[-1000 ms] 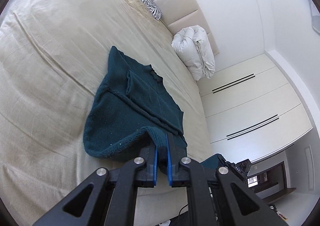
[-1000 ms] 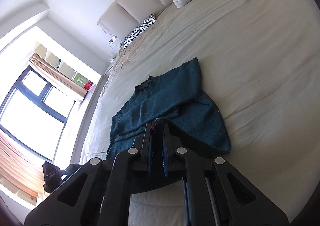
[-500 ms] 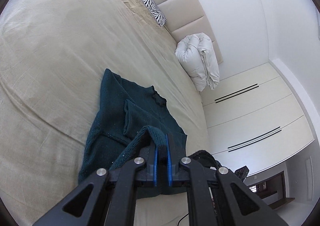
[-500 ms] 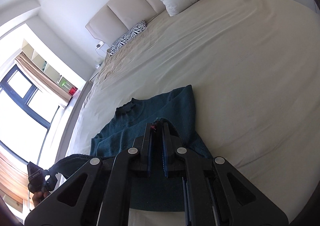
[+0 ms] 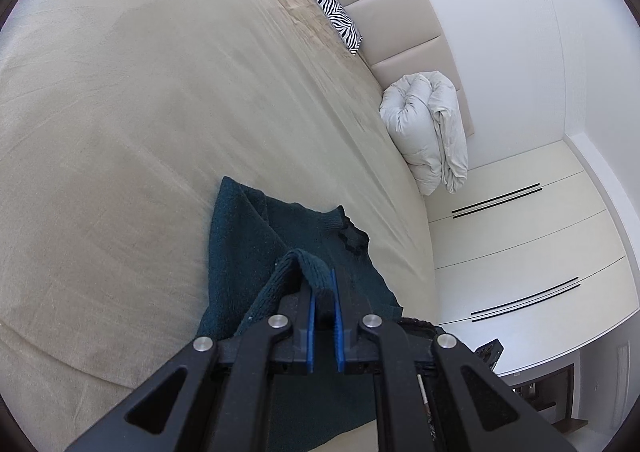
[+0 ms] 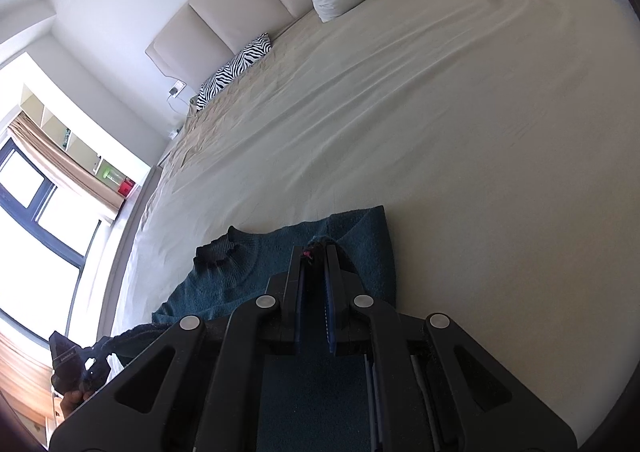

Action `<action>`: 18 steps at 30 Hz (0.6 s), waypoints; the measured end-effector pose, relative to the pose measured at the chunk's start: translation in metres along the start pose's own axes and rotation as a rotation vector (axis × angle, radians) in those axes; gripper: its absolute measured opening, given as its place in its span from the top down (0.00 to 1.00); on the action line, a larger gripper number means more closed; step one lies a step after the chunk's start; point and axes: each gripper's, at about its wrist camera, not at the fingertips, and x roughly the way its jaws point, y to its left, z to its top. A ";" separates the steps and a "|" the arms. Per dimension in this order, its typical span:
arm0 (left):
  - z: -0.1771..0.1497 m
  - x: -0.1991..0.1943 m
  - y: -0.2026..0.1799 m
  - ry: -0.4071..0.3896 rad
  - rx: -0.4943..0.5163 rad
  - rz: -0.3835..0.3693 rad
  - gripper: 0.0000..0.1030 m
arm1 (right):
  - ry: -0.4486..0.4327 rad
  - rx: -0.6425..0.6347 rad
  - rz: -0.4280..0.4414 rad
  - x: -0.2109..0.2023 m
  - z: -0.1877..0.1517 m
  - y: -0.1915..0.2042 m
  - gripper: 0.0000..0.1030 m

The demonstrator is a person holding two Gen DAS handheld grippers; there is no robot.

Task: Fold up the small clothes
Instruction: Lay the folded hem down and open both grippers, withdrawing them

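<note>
A dark teal knitted sweater point(image 5: 256, 236) lies on the beige bed sheet point(image 5: 140, 111), collar toward the headboard. My left gripper point(image 5: 322, 284) is shut on a ribbed hem corner of the sweater, lifted over the body. In the right wrist view the sweater point(image 6: 224, 272) lies collar to the left. My right gripper point(image 6: 314, 252) is shut on the other hem corner, held over the sweater's upper part. The lower half of the sweater hangs under both grippers and is hidden.
A zebra pillow point(image 5: 332, 7) and a rolled white duvet point(image 5: 428, 131) lie at the padded headboard point(image 6: 224, 15). White wardrobe doors point(image 5: 512, 252) stand beside the bed. A window point(image 6: 36, 232) is on the left in the right wrist view.
Both grippers have carried the hem up and forward toward the collar, so the lower half of the sweater has folded over the upper half.
</note>
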 end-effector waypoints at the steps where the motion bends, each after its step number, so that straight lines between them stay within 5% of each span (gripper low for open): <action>1: 0.004 0.005 0.002 0.006 -0.002 0.003 0.91 | 0.007 0.002 -0.005 0.008 0.003 0.000 0.93; 11: 0.029 0.044 0.023 0.014 -0.016 0.072 0.88 | 0.048 0.037 -0.078 0.084 0.025 -0.010 0.91; 13: 0.031 0.047 0.030 0.010 -0.026 0.088 0.75 | 0.054 0.045 -0.094 0.096 0.027 -0.013 0.90; 15: 0.033 0.043 0.037 -0.013 -0.052 0.129 0.26 | 0.072 0.080 -0.100 0.105 0.027 -0.020 0.83; 18: 0.033 0.030 0.043 -0.049 -0.072 0.130 0.17 | 0.057 0.126 -0.101 0.102 0.025 -0.032 0.68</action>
